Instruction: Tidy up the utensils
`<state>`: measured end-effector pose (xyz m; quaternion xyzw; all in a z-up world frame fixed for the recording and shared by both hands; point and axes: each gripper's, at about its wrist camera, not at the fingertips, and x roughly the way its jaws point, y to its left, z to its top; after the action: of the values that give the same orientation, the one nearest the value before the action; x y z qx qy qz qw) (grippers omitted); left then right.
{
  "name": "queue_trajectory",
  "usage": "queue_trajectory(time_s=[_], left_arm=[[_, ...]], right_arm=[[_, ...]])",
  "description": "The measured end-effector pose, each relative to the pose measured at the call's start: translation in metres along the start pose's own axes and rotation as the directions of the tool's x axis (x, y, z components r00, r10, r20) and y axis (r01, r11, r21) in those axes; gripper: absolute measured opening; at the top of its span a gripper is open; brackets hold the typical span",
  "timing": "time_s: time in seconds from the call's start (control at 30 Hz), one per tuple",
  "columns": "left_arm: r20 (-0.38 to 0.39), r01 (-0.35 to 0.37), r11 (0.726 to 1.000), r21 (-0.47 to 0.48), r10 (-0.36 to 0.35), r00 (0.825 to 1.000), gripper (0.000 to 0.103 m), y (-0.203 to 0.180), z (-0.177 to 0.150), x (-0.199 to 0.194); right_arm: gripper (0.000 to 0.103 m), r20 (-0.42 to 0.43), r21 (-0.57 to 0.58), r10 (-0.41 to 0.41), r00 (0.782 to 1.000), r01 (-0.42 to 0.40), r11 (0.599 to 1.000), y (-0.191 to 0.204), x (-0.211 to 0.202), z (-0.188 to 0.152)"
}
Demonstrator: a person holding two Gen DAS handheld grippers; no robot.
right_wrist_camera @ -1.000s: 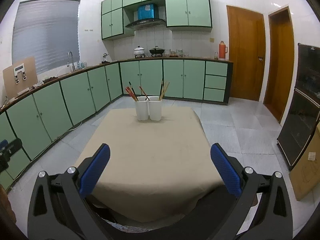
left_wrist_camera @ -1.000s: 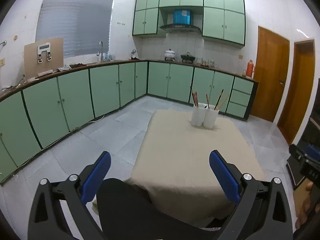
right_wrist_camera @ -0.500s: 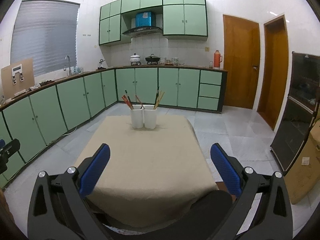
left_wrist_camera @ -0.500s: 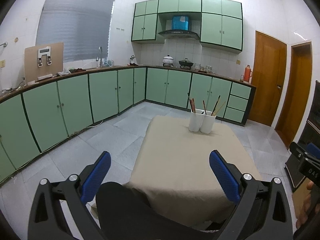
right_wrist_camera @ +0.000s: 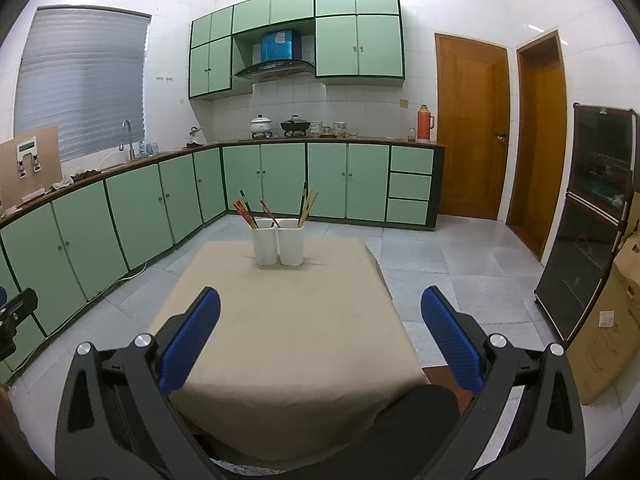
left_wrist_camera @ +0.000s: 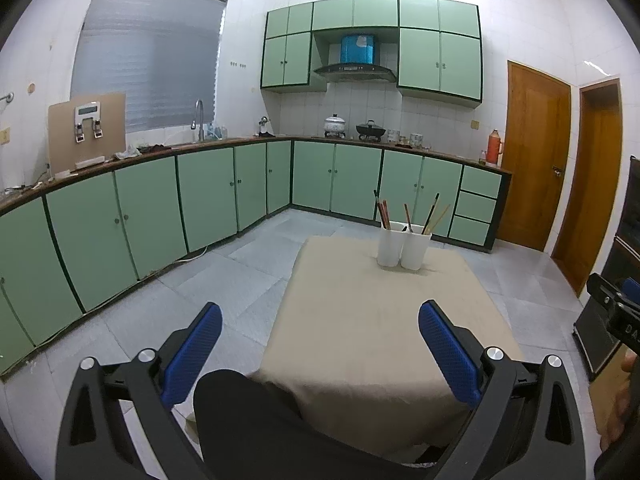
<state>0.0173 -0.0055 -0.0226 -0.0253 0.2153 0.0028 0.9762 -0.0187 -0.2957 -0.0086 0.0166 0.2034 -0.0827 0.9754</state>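
Hovering at the near edge of the table (left_wrist_camera: 360, 320), the left claw (left_wrist_camera: 320, 344) has its blue fingers spread apart, gripping nothing. Two white cups (right_wrist_camera: 278, 242) of chopsticks (right_wrist_camera: 306, 204) stand touching at twelve o'clock, far across the cloth. The right claw (right_wrist_camera: 320, 336) likewise gapes apart, bare.

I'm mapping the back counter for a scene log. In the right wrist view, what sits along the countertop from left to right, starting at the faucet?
Faucet → white lidded pot → black wok → orange thermos.
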Motion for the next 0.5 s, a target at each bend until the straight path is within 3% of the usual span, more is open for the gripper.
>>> queue_trajectory(time_s=[0.5], left_arm=[[0.012, -0.001, 1.000, -0.001, 0.001, 1.000, 0.096, -0.0024, 0.0024, -0.0042]], right_arm=[[0.097, 0.018, 0.010, -0.006, 1.000, 0.006, 1.000, -0.0027, -0.0025, 0.0009]])
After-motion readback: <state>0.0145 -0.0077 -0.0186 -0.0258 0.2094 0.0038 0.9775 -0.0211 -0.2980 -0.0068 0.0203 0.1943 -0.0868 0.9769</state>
